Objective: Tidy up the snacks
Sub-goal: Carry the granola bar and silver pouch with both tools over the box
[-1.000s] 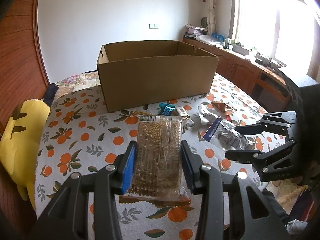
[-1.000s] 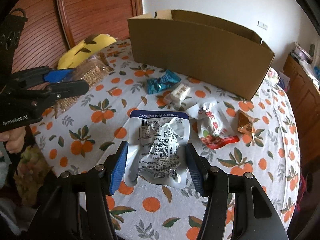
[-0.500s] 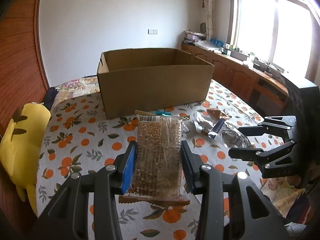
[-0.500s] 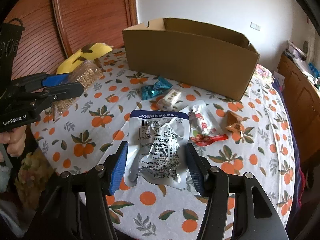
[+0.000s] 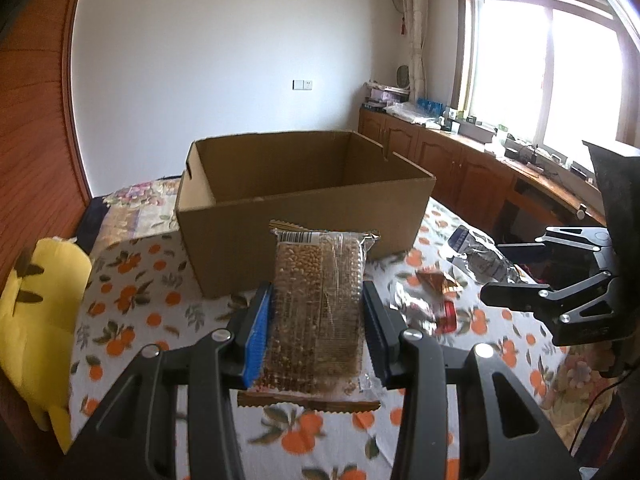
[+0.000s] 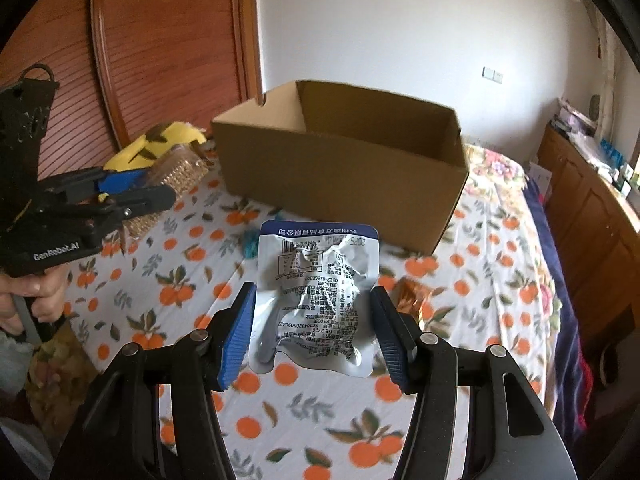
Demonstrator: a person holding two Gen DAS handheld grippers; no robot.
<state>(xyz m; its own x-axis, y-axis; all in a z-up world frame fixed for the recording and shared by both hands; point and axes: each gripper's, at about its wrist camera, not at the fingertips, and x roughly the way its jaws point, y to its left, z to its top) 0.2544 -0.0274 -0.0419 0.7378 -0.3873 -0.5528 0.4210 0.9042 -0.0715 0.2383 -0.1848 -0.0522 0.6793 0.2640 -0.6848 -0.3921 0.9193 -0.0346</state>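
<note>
My left gripper is shut on a clear pack of brown nut brittle, held above the table in front of the open cardboard box. My right gripper is shut on a crumpled white and blue foil pouch, also lifted, with the same box behind it. Each gripper shows in the other's view: the right gripper at the right edge, the left gripper at the left with the brittle pack.
On the orange-print tablecloth lie a red and silver wrapper, a brown wrapper and a teal wrapper. A yellow plush toy sits at the table's left edge. A wooden sideboard runs under the window.
Both grippers have risen with their packs and tilted up. The box now sits lower and nearer in both views, and its inside shows more.
</note>
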